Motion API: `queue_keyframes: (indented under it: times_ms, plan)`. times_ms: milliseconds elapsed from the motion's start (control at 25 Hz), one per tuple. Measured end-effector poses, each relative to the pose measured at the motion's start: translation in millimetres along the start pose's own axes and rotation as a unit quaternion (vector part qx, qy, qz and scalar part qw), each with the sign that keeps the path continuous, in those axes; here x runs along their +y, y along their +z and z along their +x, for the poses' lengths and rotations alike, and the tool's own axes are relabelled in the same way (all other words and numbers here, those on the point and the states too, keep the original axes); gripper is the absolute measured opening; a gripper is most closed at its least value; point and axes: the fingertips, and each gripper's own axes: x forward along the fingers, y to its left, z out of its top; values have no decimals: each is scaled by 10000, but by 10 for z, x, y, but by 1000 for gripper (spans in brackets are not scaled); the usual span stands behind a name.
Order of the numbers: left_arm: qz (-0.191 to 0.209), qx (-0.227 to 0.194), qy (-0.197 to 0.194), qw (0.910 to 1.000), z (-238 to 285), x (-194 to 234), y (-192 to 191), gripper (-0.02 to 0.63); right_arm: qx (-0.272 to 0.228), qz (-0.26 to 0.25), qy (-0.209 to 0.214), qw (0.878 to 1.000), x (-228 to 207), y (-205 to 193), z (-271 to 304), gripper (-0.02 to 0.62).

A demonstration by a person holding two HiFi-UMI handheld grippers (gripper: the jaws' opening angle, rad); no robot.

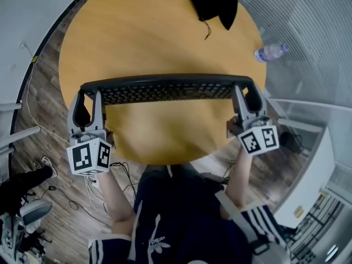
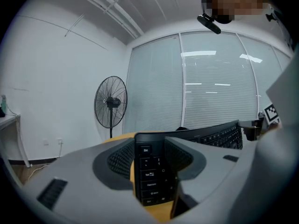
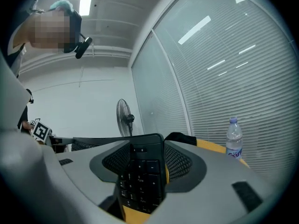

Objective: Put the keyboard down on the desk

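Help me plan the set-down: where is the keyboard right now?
In the head view the keyboard spans the middle, clamped at its ends by the left gripper and right gripper, over the round desk.

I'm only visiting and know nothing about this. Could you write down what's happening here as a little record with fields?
Setting: round wooden table
Held item: black keyboard, level, seemingly raised above the table
Left end: left hand-held gripper shut on it
Right end: right hand-held gripper shut on it
Also on table: black cloth at the far side, water bottle at the right edge
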Motion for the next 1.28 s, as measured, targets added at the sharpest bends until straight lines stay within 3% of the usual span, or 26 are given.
queue_keyframes:
  times_ms: [280, 520, 1000, 1080, 1120, 1160, 1200, 1280]
  plan:
    - [-54, 717, 83, 9974, 275, 2, -637, 186, 594, 284, -170, 9977, -228, -655, 181, 225]
    - [-54, 1014, 97, 9948, 461, 7, -977, 186, 907, 460, -265, 9945, -342, -1013, 285, 225]
    - [98, 1150, 329, 9928, 706, 65, -1126, 184, 1221, 808, -457, 9882, -487, -1333, 449, 225]
    - [66, 1142, 163, 9933, 752, -12, -1138, 184, 1289, 963, -477, 9858, -513, -1378, 492, 224]
    - [98, 1145, -192, 9932, 794, -187, -1157, 150, 1355, 1046, -357, 9846, -469, -1405, 539, 219]
    - [232, 1179, -639, 9907, 861, -454, -1203, 4, 1433, 1146, -140, 9829, -373, -1450, 610, 194]
    - [523, 1243, -937, 9864, 955, -726, -1277, 2, 1513, 1230, 70, 9808, -247, -1524, 701, 165]
    - [1268, 1351, -761, 9797, 1164, -968, -1446, 20, 1713, 1218, 54, 9776, -73, -1748, 890, 98]
